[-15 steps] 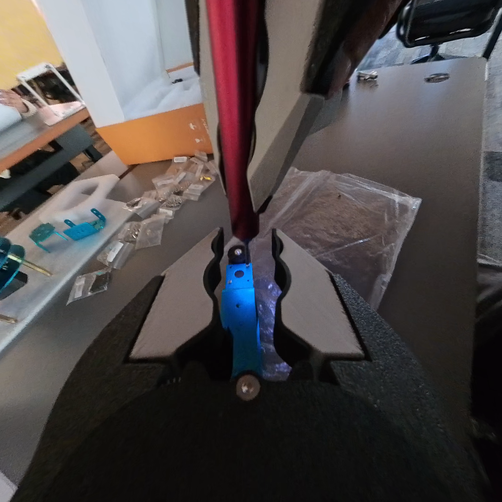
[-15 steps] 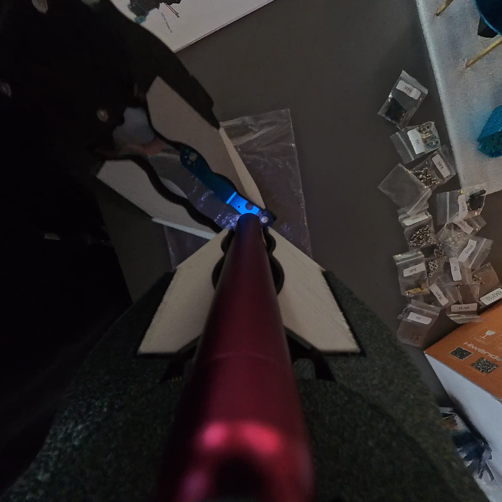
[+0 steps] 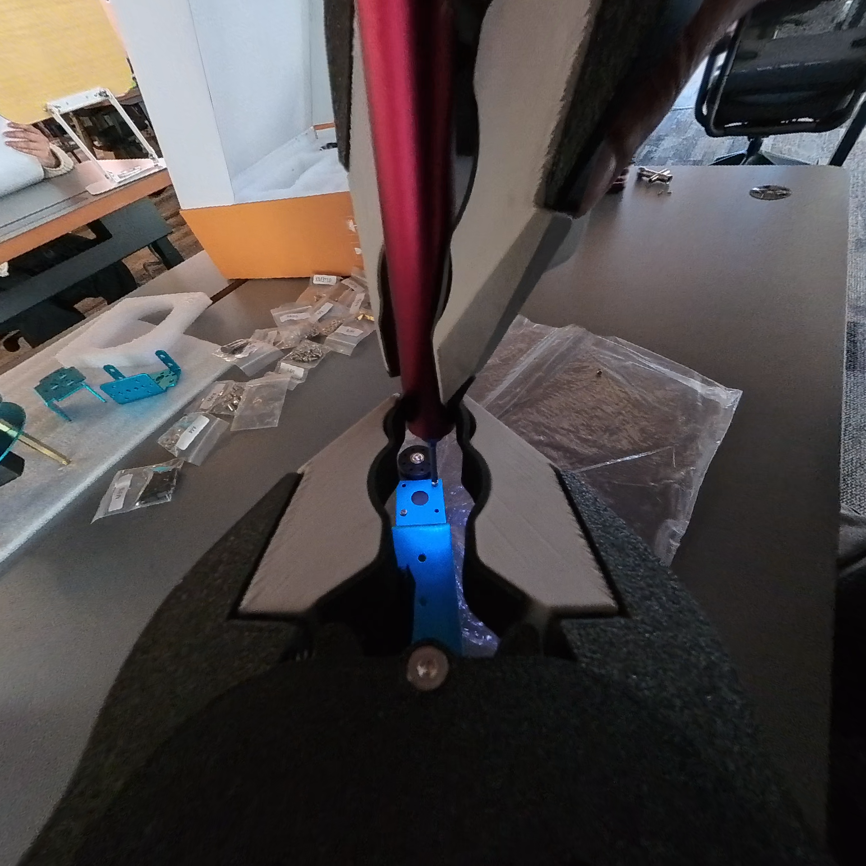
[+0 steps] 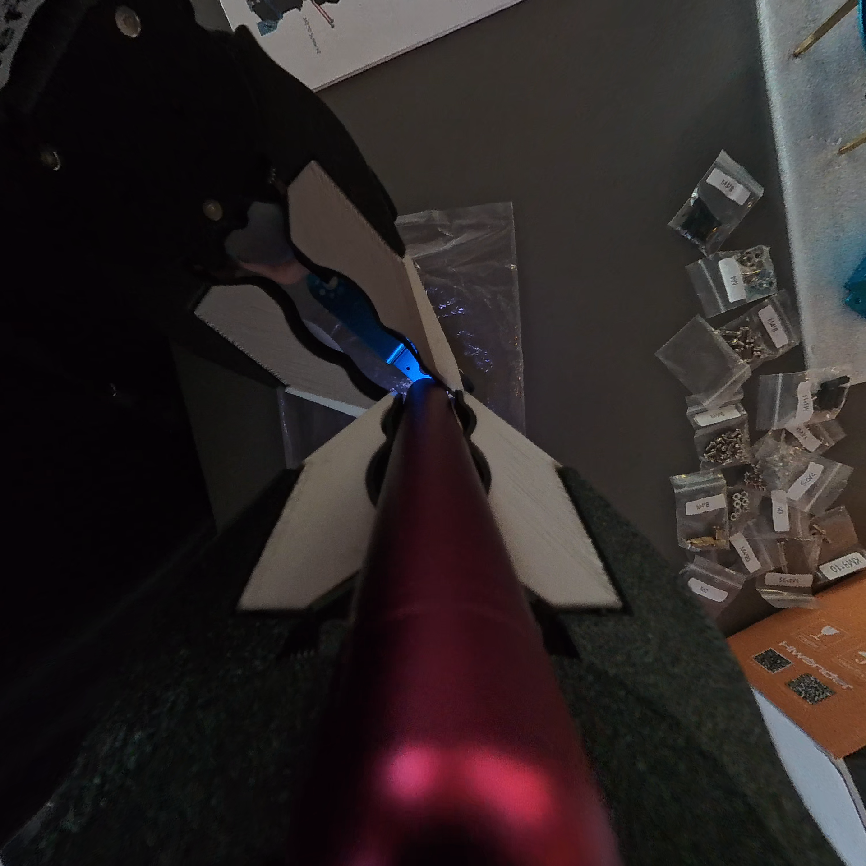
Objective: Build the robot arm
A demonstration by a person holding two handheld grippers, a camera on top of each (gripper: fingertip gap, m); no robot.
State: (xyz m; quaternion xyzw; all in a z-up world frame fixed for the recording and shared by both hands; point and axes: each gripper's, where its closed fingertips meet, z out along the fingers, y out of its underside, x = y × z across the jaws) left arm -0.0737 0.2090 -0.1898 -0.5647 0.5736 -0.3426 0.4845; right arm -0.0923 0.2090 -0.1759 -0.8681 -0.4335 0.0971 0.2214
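We see close from each gripper: left cam faces along the desk (image 3: 703,262), right cam looks down; both share the blue bracket (image 3: 424,562) (image 4: 370,335).

Anodised blue metal bracket (image 3: 424,557), satin red metal tool shaft (image 3: 407,211), crinkly clear plastic bag (image 3: 604,421), matt grey tabletop (image 3: 703,281).

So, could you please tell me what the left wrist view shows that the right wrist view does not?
Only the left wrist view shows the white foam block, the black office chair and the small black hub at the bracket's far end. Only the right wrist view shows the printed sheet at the table's far edge. Both share the red screwdriver in the right tool, the blue bracket in the left tool, the small parts bags and the clear plastic bag.
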